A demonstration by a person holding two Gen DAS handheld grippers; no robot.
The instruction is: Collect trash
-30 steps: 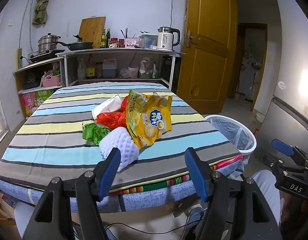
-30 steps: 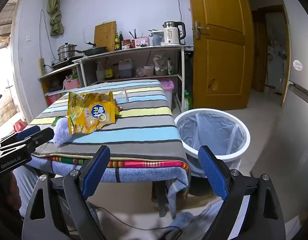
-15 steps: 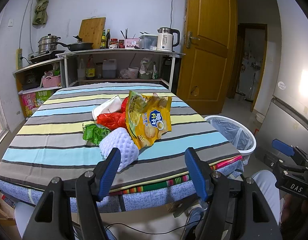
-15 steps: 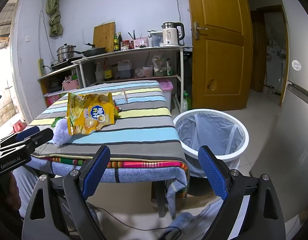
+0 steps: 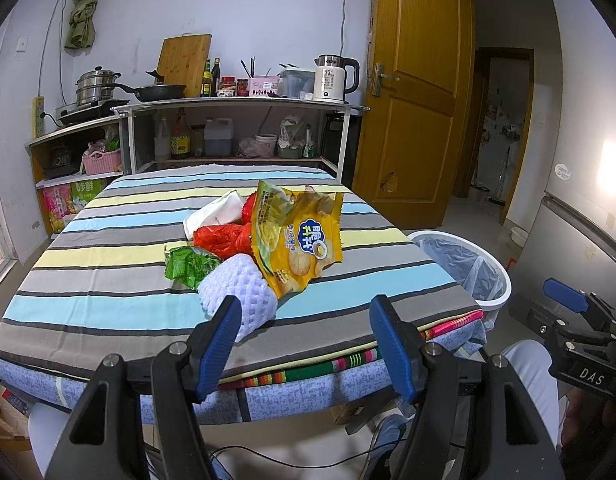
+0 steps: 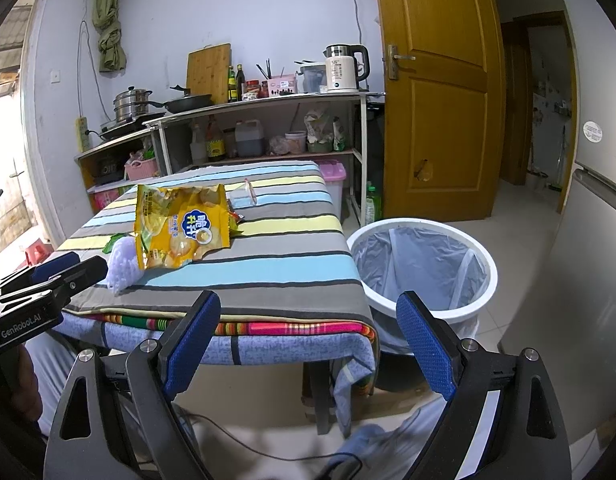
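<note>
A heap of trash lies on the striped table: a yellow chip bag, a white foam net, a green wrapper, a red plastic bag and white paper. My left gripper hangs open at the table's near edge, just short of the foam net, with nothing between its fingers. My right gripper is open too, empty, off the table's right corner. The chip bag and foam net show to its left. A white bin with a clear liner stands on the floor beside the table.
A clear plastic cup lies farther back on the table. Behind stand kitchen shelves with pots, bottles and a kettle. A wooden door is at the right, a grey fridge beyond the bin. A person's legs and cables are below.
</note>
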